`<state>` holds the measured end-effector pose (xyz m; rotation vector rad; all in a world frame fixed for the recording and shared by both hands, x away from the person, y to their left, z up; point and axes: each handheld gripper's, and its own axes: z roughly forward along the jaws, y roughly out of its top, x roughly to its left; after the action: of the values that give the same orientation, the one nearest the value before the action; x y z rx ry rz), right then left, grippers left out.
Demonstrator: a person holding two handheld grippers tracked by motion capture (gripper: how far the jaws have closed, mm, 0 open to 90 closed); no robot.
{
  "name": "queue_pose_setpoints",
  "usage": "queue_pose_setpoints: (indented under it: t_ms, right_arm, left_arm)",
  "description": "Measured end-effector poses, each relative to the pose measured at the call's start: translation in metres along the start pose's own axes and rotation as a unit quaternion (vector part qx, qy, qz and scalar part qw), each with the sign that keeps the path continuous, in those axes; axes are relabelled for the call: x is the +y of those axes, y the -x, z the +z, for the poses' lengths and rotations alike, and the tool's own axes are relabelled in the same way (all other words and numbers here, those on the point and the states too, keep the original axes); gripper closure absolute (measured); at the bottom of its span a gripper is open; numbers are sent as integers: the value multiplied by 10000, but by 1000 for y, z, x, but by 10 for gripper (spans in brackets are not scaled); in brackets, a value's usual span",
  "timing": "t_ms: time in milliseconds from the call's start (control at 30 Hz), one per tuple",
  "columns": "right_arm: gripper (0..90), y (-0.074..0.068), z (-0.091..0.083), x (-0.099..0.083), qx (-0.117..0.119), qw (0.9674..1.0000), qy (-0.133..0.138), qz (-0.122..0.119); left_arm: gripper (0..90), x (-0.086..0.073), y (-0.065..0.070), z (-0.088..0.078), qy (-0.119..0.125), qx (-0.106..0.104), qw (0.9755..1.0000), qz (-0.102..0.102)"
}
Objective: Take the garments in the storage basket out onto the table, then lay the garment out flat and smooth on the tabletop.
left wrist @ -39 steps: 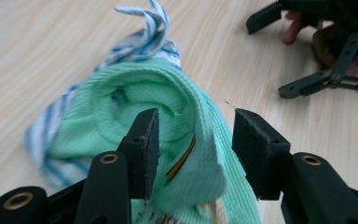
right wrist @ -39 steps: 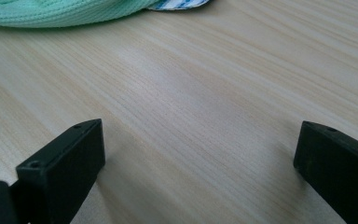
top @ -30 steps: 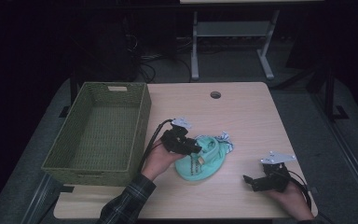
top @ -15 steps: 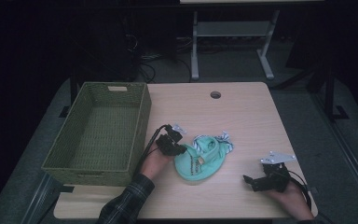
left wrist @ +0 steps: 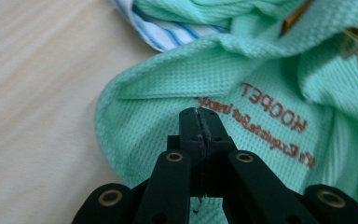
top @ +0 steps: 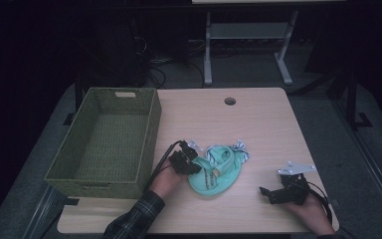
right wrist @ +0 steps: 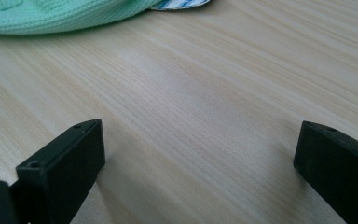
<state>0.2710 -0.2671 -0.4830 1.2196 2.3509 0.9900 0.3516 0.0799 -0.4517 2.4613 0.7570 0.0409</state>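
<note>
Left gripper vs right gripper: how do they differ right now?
Jaws: the left gripper is shut, pinching the mint-green knit cloth; the right gripper stands wide open with nothing between its jaws.
Place: the left gripper sits on the cloth's edge beside the wicker basket; the right gripper rests apart from it, over bare wooden table.
Shared: both are black, two-jawed and hand-held.

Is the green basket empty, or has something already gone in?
Empty. The high view shows the basket with its bare woven floor; the mint green cloth lies bunched on the table beside it.
</note>
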Motion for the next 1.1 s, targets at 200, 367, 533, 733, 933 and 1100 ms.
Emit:
queue_pose_setpoints:
  t_ms: [200, 367, 533, 733, 933, 1100]
  right_arm:
    - [14, 0, 0, 0, 1, 10000, -2, -1]
    - [14, 0, 0, 0, 0, 10000, -1, -12]
    - [14, 0, 0, 1, 4, 10000, -25, -15]
    - [112, 1, -1, 8, 2, 9999, -146, 18]
    - [189, 4, -3, 19, 52, 10000, 75, -28]
    - [322, 5, -1, 30, 198, 9995, 213, -145]
  left_arm:
    - [881, -5, 14, -1, -35, -195, 9997, 117]
    - [874, -10, 25, -2, -32, -344, 9993, 171]
    - [873, -14, 36, -2, -7, -423, 9987, 291]
    - [880, -15, 36, -2, -2, -450, 9983, 358]
    - [883, -15, 36, -2, 8, -449, 9983, 380]
    - [885, -15, 35, -2, 4, -471, 9981, 388]
